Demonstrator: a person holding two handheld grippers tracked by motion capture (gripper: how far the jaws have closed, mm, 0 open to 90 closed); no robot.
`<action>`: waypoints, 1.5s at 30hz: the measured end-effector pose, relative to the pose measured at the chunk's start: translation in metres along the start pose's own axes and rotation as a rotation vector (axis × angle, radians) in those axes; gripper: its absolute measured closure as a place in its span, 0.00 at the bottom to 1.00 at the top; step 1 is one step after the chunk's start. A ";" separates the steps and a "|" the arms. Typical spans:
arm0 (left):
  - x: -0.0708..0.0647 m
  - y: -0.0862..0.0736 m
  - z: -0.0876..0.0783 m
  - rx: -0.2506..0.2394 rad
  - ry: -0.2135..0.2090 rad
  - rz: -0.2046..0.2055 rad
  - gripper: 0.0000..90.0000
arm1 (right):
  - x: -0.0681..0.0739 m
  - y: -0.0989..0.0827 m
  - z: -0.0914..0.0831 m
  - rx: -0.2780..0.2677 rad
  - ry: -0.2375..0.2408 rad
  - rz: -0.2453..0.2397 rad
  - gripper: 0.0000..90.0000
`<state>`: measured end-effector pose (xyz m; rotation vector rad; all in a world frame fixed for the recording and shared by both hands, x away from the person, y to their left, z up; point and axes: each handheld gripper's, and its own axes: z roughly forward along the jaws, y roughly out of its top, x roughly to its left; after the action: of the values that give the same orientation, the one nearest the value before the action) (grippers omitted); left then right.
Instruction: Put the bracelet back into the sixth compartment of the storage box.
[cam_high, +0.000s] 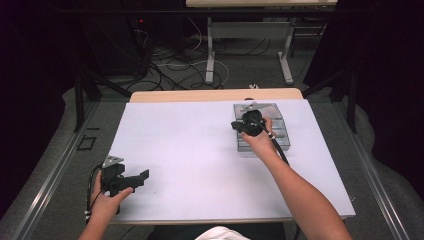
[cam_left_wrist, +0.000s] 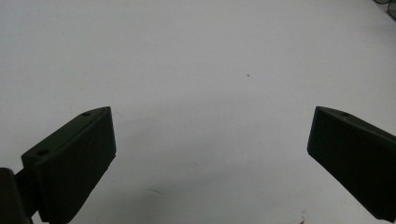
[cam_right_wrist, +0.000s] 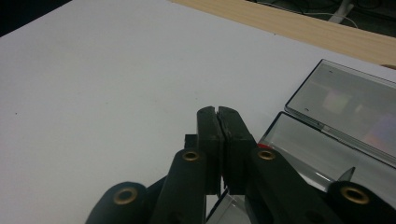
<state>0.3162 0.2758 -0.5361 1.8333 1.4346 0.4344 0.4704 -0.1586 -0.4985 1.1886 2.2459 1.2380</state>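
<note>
Clear plastic case (cam_right_wrist: 348, 109): we judge it light, stiff, slippery; take its rim.
Right gripper (cam_right_wrist: 217, 122): jaws pressed together, seemingly empty.
Left gripper (cam_left_wrist: 210, 154): jaws spread wide.

Nothing readable anywhere here, honestly: no text, labels, brand marks or numbers that I can make out in any of the views. The clear plastic case (cam_right_wrist: 348, 105) just has a couple of tiny dark specks near its edge, way too small to tell if they're print. The white surface (cam_high: 200, 150) is plain, and the black claw (cam_right_wrist: 218, 140) carries no markings.
</note>
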 end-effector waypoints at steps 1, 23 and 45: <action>0.000 0.000 0.000 0.002 0.000 0.001 0.01 | -0.002 0.000 0.000 -0.004 -0.001 -0.008 0.99; 0.000 0.000 0.001 -0.005 0.001 -0.002 0.01 | -0.035 -0.009 -0.020 0.000 -0.070 0.022 0.98; 0.000 0.000 0.000 -0.004 0.006 -0.008 0.01 | -0.057 -0.029 -0.048 -0.013 -0.102 0.091 0.98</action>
<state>0.3159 0.2757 -0.5364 1.8242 1.4437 0.4388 0.4613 -0.2380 -0.5008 1.3312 2.1294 1.1945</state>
